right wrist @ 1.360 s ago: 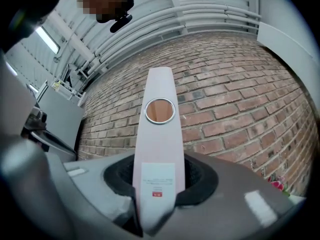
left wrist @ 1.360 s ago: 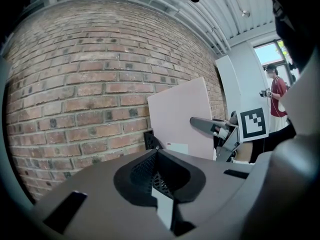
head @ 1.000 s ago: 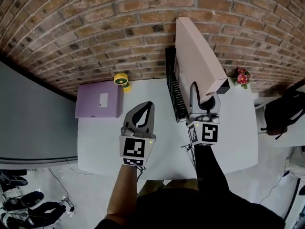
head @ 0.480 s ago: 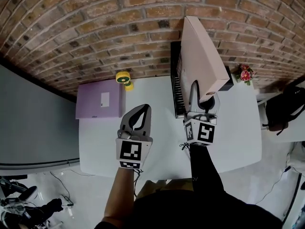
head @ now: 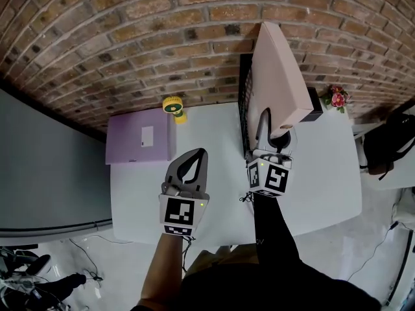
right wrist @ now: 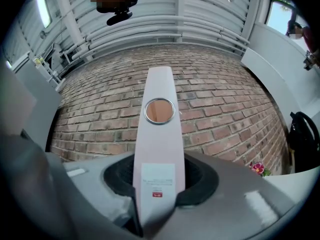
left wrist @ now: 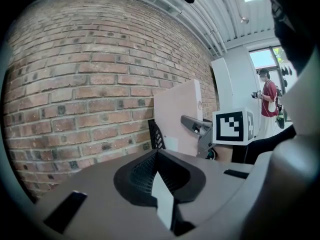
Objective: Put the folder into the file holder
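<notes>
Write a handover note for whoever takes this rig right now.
Left gripper: shut, empty, over the table.
Right gripper: shut on the pink folder at its spine, holding it on edge.
File holder: black mesh, by the brick wall, right beside the folder.
Done: folder picked up and brought to the holder.
Left: seat it in a slot and release; I can't tell if its bottom edge is already inside.
A purple folder lies flat at the table's left.

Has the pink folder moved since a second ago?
Yes, slightly: the pink folder has edged left at its gripped end, toward the file holder.
</notes>
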The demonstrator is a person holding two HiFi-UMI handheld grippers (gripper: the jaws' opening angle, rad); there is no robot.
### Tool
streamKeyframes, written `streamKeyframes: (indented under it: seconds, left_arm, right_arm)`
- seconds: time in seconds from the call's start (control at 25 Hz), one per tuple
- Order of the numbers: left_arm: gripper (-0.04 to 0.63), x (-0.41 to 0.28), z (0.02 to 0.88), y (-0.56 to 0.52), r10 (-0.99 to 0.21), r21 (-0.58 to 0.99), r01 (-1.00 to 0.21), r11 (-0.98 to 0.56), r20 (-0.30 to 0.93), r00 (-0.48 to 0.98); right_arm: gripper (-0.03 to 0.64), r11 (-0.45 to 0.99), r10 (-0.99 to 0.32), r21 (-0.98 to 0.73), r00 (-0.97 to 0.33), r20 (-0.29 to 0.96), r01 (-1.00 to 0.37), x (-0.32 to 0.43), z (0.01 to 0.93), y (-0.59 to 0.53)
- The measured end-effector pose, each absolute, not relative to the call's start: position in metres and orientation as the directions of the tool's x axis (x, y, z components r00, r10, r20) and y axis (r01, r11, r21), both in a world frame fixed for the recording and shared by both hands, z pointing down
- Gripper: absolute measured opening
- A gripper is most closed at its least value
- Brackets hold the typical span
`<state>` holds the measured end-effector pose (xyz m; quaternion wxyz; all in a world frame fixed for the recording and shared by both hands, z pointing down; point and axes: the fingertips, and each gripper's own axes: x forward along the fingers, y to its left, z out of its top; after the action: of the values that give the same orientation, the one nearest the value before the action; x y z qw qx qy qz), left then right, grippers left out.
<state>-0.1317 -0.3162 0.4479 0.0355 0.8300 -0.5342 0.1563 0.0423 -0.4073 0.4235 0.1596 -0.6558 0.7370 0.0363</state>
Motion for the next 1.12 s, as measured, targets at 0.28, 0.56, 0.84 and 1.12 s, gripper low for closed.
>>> streamKeyframes:
  seconds: [0.28,0.56,0.84,1.12]
  left_arm:
    - [0.008,-0.15,0.449,-0.306,-0.88,-0.102,-0.904,-0.415,0.297,0.37]
    - [0.009,-0.152,0.452,-0.298,-0.878,-0.087,-0.903,-0.421,0.287,0.382]
    - [0.008,-0.141,0.455,-0.287,-0.868,-0.076,-0.895,-0.44,0.291,0.402]
    - [0.008,-0.145,0.464,-0.28,-0.87,-0.07,-0.901,-0.428,0.301,0.39]
  right_arm:
    - [0.149,0.133,-0.955,-0.082,-0.106,-0.278,-0.988,0.04,0.427,-0.404]
    - [0.149,0.17,-0.943,-0.045,-0.15,-0.296,-0.984,0.042,0.428,-0.4]
    - [0.149,0.165,-0.938,-0.064,-0.136,-0.319,-0.984,0.059,0.427,-0.406]
    - [0.149,0.197,-0.948,-0.04,-0.18,-0.263,-0.98,0.061,0.455,-0.404]
